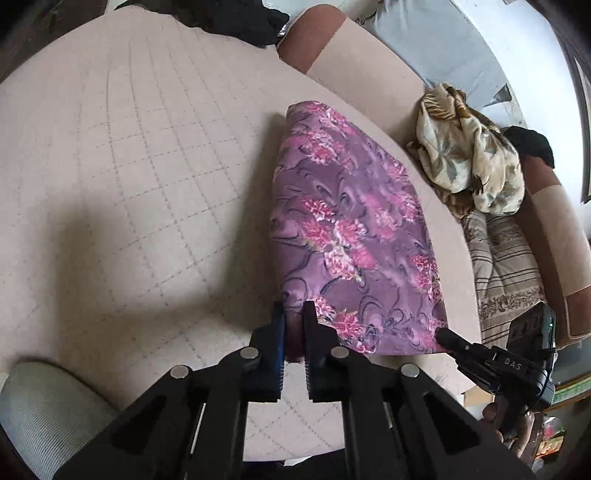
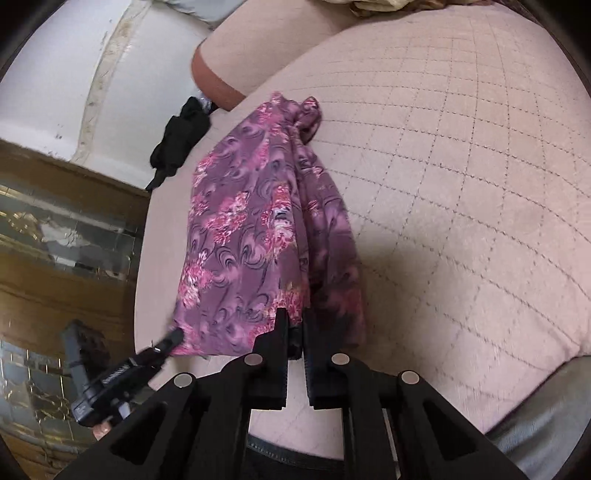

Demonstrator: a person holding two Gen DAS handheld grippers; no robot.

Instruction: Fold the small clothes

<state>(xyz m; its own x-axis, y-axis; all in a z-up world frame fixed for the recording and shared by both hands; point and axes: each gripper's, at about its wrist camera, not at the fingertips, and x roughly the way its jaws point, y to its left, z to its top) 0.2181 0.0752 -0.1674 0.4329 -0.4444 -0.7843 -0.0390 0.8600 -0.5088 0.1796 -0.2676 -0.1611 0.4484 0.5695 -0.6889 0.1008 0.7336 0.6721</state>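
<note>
A purple garment with pink flowers point(image 1: 351, 229) lies folded lengthwise on the quilted pink bed cover point(image 1: 129, 166). My left gripper point(image 1: 294, 310) is shut on its near left corner. My right gripper point(image 2: 294, 317) is shut on the garment's point(image 2: 251, 229) other near corner. The right gripper also shows in the left wrist view point(image 1: 443, 334), pinching the near right corner. The left gripper also shows in the right wrist view point(image 2: 177, 336) at the garment's near left edge. The far end of the garment is bunched.
A black garment point(image 1: 236, 18) lies at the far edge of the bed; it also shows in the right wrist view point(image 2: 181, 136). A crumpled beige floral cloth point(image 1: 469, 155) and a striped cloth point(image 1: 506, 266) lie on the sofa to the right. A wooden cabinet point(image 2: 66, 229) stands beside the bed.
</note>
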